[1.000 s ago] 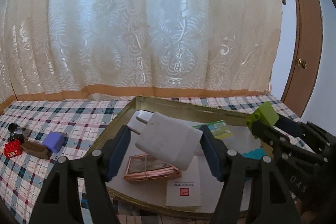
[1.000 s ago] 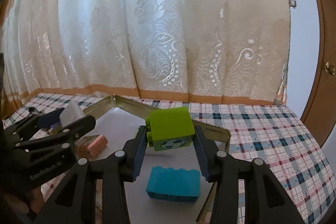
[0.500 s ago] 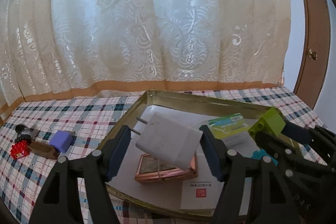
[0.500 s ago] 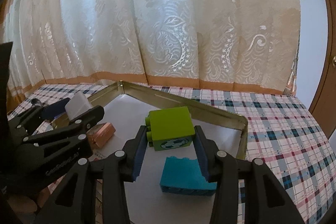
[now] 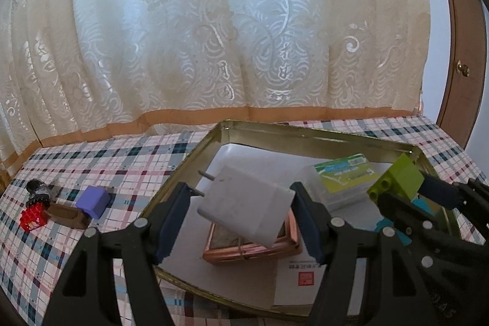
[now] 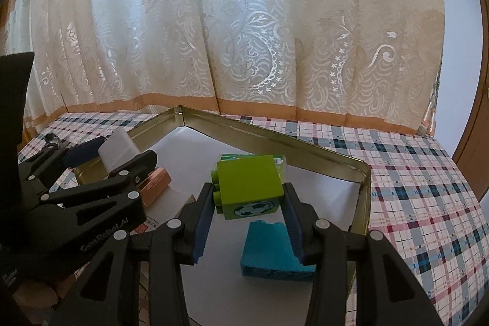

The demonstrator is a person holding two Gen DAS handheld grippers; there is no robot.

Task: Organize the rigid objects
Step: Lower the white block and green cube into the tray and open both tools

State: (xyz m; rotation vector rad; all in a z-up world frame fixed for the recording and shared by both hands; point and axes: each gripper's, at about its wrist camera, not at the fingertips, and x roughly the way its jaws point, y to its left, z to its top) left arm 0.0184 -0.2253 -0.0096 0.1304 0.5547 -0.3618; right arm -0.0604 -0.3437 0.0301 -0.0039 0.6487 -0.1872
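My left gripper is shut on a white plug adapter, held in the air above the gold metal tray. Below it in the tray lies a rose-gold framed case. My right gripper is shut on a lime green toy brick with a football picture, also over the tray. A teal brick rests on the tray floor just under it. The green brick and right gripper show at the right of the left wrist view; the left gripper with the adapter shows at the left of the right wrist view.
A clear box with a green label and a white booklet with a red stamp lie in the tray. On the plaid tablecloth to the left sit a purple block, a brown holder, a red brick and a dark object. Curtains hang behind.
Both views have swung so the tray sits a bit lower and further right in the left view; the teal brick lies nearer the right fingers. Both grips are unchanged.
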